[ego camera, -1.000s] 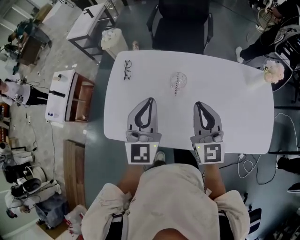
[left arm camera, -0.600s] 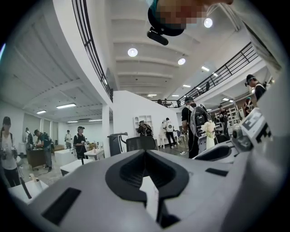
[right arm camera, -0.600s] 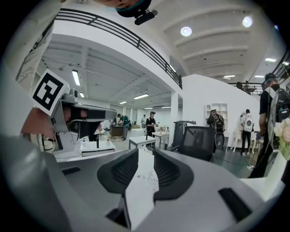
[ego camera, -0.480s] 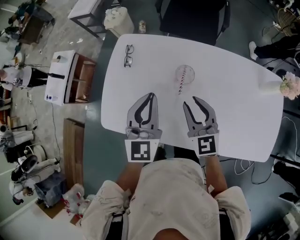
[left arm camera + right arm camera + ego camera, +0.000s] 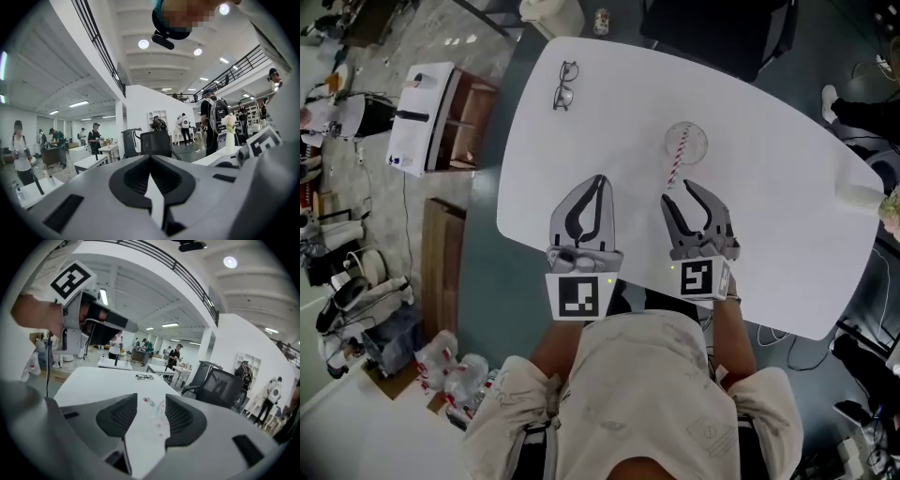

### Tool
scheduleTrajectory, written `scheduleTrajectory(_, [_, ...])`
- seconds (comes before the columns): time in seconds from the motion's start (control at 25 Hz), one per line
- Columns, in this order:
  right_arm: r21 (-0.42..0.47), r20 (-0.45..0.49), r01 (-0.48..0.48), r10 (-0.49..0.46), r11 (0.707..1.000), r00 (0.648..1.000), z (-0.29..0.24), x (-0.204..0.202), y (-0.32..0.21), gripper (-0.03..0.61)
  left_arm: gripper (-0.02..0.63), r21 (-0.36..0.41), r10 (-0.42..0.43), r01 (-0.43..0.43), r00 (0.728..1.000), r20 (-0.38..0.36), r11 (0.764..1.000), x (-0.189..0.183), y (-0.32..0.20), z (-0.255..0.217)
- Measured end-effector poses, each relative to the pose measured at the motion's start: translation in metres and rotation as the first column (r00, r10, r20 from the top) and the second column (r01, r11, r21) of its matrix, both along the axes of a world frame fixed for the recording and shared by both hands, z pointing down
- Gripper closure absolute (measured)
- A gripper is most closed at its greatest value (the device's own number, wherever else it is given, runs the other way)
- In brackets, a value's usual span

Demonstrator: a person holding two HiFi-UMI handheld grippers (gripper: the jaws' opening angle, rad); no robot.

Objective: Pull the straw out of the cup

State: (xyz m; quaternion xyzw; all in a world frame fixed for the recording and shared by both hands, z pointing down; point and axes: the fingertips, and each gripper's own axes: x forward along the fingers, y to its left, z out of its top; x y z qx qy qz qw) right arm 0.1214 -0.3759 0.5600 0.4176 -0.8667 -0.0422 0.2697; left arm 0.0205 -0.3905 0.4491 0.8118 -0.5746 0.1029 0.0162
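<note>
A clear glass cup (image 5: 686,142) stands on the white table (image 5: 769,216) with a red-and-white striped straw (image 5: 677,164) leaning out toward me. My right gripper (image 5: 682,194) sits just short of the straw's near end; its jaws are opening and nothing is between them. In the right gripper view the cup (image 5: 161,409) and straw (image 5: 148,401) show through the gap of that gripper (image 5: 151,398). My left gripper (image 5: 601,180) hovers over the table left of the cup, shut on nothing; in its own view the left gripper (image 5: 150,158) has its tips together.
Folded glasses (image 5: 565,84) lie at the table's far left. A white vase (image 5: 861,197) stands at the right edge, and a black chair (image 5: 712,28) is behind the table. A low white cabinet (image 5: 431,117) is on the floor to the left.
The right gripper's jaws have gone from shut to wide apart, and it has moved closer to the cup and straw. The left gripper stays shut and has shifted only slightly.
</note>
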Motion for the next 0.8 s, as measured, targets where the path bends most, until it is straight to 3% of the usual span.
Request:
scheduleTrajectory(0.36, [0.056,-0.204,0.191,-0.176,0.980,0.963,0.028,-0.009,-0.008,0.388,0.608,-0.062,-0.055,0.055,0.998,-0.003,0.997,-0.002,-0.005,0.021])
scheduleTrajectory(0.8, [0.103,-0.326,0.336,-0.288,0.936,0.901,0.035,-0.012,-0.012,0.426,0.607,-0.057,-0.071,0.070,0.997,-0.011,0.996,-0.001,-0.011,0.024])
